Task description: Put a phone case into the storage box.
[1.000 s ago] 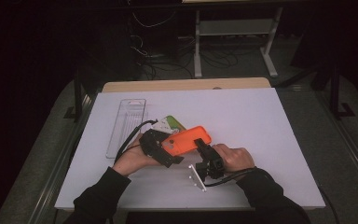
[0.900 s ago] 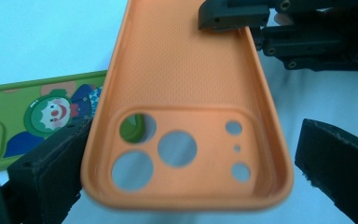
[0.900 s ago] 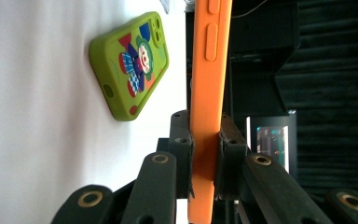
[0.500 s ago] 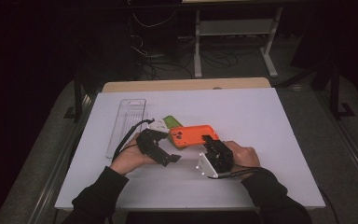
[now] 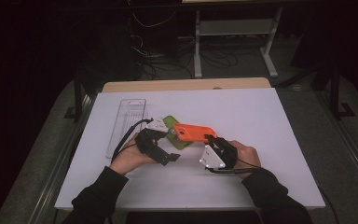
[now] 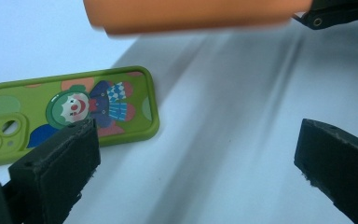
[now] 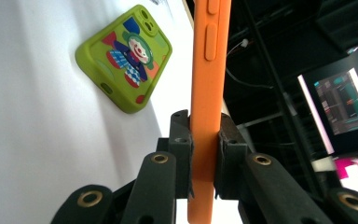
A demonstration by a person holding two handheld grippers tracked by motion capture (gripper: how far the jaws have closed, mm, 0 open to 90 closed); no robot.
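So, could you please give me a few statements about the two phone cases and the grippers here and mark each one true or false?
1. The right gripper has its fingers shut on the orange phone case. True.
2. The green phone case is held in the left gripper. False: it lies flat on the white table, and the left gripper's fingers stand open with nothing between them.
3. The green phone case bears a clown picture. True.
4. The clear plastic tray lies right of both hands in the high view. False: it lies to the left.
5. The orange phone case lies flat on the table. False: it is held above it.
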